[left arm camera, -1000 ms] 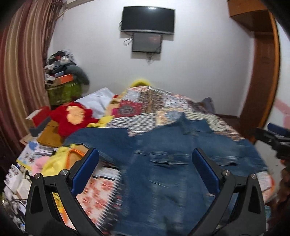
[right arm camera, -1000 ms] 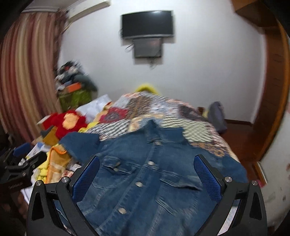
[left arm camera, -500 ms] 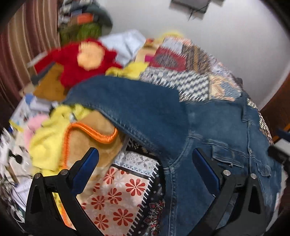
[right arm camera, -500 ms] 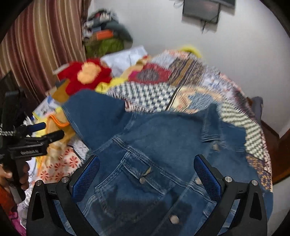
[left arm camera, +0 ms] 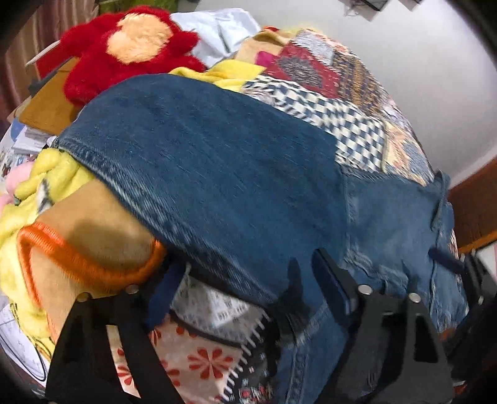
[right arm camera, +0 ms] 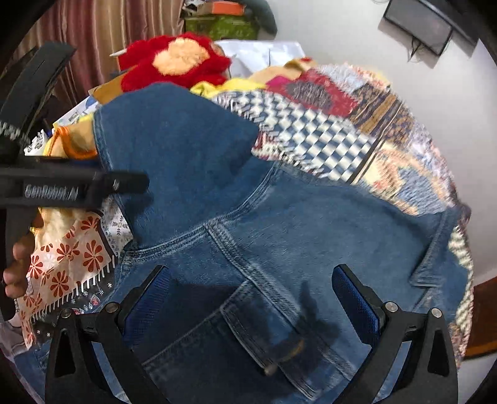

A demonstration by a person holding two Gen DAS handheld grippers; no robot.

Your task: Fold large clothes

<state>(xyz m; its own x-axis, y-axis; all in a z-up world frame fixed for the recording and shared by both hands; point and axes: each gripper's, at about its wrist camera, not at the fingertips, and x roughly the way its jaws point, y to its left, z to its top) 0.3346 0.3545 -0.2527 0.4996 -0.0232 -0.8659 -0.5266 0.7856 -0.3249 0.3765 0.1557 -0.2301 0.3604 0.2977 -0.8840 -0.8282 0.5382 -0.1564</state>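
A blue denim jacket (left arm camera: pixel 233 174) lies front up on the patchwork quilt, one sleeve stretched out to the left. My left gripper (left arm camera: pixel 248 292) hangs low over the sleeve's lower edge by the armpit. Its jaws are closing with the denim edge between them, and the pads do not press on it. In the right wrist view the jacket (right arm camera: pixel 279 233) fills the middle, and my right gripper (right arm camera: pixel 253 298) stands open just above the chest pocket flap (right arm camera: pixel 264 329). The left gripper (right arm camera: pixel 124 184) reaches in from the left onto the sleeve, held by a hand (right arm camera: pixel 15 264).
The patchwork quilt (left arm camera: pixel 341 102) covers the bed behind the jacket. A red plush toy (left arm camera: pixel 130 46), yellow cloth (left arm camera: pixel 46 174), a tan garment with orange trim (left arm camera: pixel 93 230) and a floral cloth (left arm camera: pixel 198 351) crowd the left side. Striped curtains (right arm camera: pixel 93 31) and a wall screen (right arm camera: pixel 419 21) stand beyond.
Both grippers have dropped and tipped down toward the jacket, so the room's far wall has left the views. The left gripper's jaws have narrowed over the sleeve edge. The right jaws keep their width.
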